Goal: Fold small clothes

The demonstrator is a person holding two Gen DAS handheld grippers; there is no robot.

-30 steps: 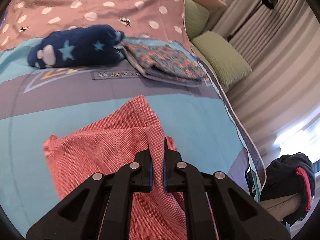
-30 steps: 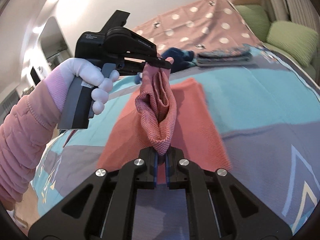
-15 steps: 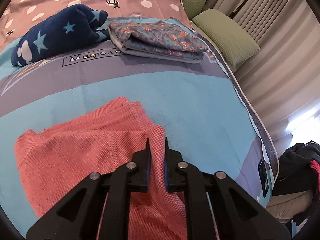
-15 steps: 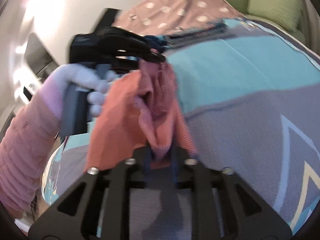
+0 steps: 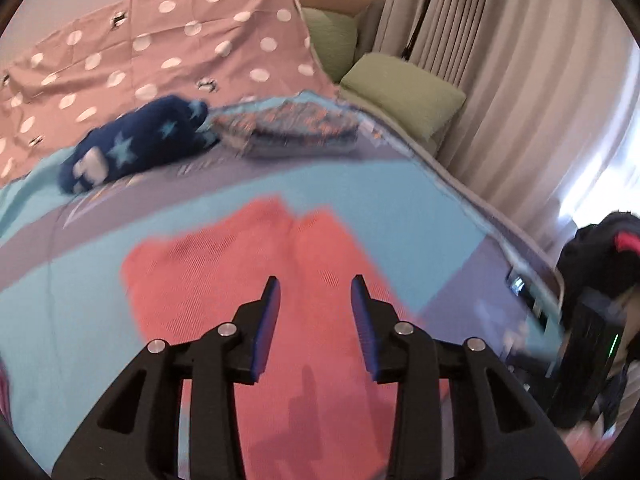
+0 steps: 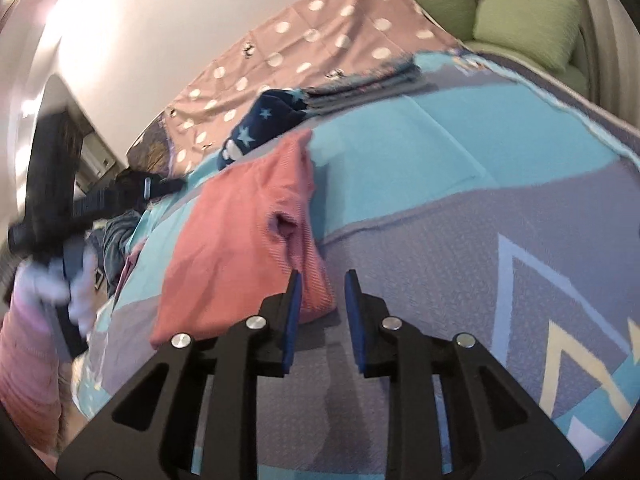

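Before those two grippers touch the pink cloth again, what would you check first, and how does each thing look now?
1. Left gripper free of cloth: ok, jaws opening, nothing between them.
2. Right gripper free of cloth: ok, jaws apart, the pink garment's edge just ahead of the left pad.
3. Pink garment resting on the bedspread: ok.
4. Fold lying flat: not ok, a puckered ridge stands up along its right edge.
5. Clear of the dark blue star-patterned garment and the folded floral one: ok, both lie farther up the bed.
6. Edges lined up: cannot tell, the pictures are blurred.
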